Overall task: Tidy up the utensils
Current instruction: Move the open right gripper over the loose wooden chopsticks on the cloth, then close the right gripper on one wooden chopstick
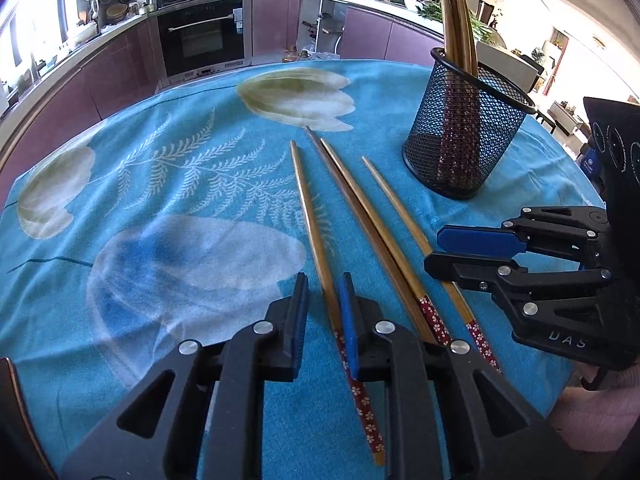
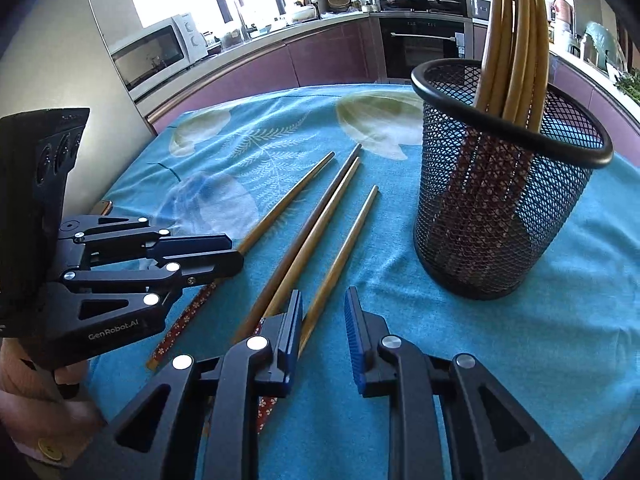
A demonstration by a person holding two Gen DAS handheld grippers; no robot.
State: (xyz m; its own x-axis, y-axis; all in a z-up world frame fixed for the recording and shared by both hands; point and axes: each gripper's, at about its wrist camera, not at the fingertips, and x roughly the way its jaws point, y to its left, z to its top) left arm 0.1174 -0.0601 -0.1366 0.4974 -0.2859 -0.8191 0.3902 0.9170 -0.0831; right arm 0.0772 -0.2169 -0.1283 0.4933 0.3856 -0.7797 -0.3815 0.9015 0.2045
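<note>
Each camera rides just behind its own hand-held gripper and looks forward and steeply down along the two fingers, close to the table (image 1: 160,184).

The left wrist view has the left hand-held gripper (image 1: 324,320) at its bottom edge and faces the far kitchen counter with the oven (image 1: 202,38). The right hand-held gripper (image 1: 434,250) enters from its right side.

The right wrist view sits nearer the mesh cup (image 2: 508,184), which looms large at upper right. Both views share the four loose chopsticks (image 1: 360,220), the cup and the oven wall.
</note>
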